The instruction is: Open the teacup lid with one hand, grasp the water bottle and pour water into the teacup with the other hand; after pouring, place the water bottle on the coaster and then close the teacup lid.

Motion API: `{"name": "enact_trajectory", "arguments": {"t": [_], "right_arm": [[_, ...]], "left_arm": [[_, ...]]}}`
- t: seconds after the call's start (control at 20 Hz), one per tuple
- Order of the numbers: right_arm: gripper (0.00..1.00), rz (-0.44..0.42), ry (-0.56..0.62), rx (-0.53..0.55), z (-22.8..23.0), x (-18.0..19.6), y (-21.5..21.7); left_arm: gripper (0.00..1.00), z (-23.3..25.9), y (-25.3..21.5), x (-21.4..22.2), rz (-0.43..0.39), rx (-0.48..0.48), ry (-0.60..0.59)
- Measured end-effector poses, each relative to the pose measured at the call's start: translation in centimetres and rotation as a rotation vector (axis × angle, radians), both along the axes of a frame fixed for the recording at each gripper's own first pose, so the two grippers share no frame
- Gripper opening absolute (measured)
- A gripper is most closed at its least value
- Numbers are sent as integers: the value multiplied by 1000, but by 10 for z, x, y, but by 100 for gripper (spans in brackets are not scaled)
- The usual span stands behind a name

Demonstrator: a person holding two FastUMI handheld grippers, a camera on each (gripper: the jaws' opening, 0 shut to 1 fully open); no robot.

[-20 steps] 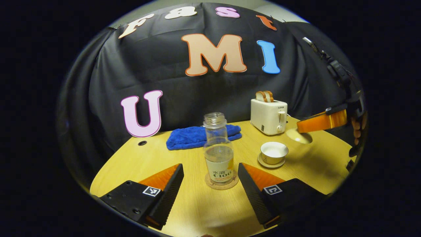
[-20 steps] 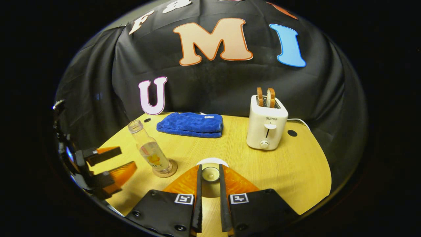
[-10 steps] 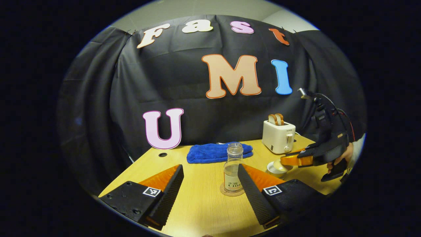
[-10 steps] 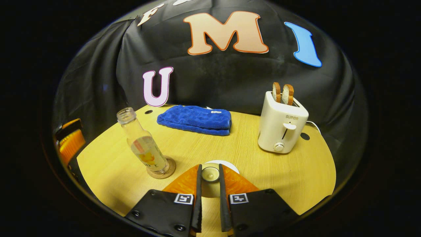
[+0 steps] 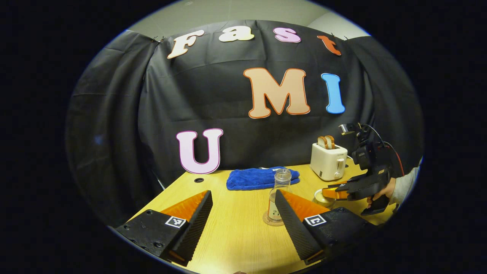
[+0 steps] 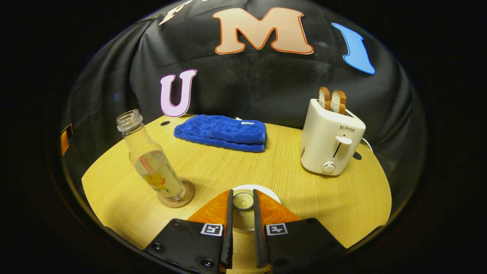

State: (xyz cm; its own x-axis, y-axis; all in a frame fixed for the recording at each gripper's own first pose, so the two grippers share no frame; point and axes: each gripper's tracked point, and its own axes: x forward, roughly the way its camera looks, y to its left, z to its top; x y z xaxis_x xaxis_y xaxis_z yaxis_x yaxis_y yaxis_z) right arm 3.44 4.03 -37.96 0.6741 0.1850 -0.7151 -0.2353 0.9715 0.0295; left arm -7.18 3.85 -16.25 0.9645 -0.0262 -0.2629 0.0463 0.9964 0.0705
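A clear water bottle with no cap stands upright on a round cork coaster. My left gripper is open and holds nothing; the bottle stands well beyond its fingers. My right gripper is shut on the knob of the white teacup lid. In the left gripper view it sits low over the teacup, held by a hand. I cannot tell whether the lid rests on the cup.
A folded blue towel lies at the back of the wooden table. A cream toaster with two bread slices stands back right. Small round holes mark the tabletop near the wall.
My left gripper has drawn back from the bottle, still open. My right gripper has come down with the lid from high at the right to the teacup.
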Motion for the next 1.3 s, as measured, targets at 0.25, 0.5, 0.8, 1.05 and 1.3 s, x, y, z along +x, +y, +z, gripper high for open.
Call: {"name": "enact_trajectory", "arguments": {"t": [0.25,0.5,0.8,1.05,1.3], "right_arm": [[27,-31,18,7,-5,3,-5],[45,-56,1,36,11,1,-1],[75,-103,-198,115,112,-6,4],[100,-165,-354,141,197,-27,-16],[99,-279,-487,96,241,-61,-55]], "left_arm": [[96,4,2,1,1,-3,-6],[96,13,-7,10,-28,-25,-24],[96,23,-39,34,-94,-86,-56],[96,44,-60,54,-134,-101,-100],[99,67,-60,60,-86,-84,-154]]}}
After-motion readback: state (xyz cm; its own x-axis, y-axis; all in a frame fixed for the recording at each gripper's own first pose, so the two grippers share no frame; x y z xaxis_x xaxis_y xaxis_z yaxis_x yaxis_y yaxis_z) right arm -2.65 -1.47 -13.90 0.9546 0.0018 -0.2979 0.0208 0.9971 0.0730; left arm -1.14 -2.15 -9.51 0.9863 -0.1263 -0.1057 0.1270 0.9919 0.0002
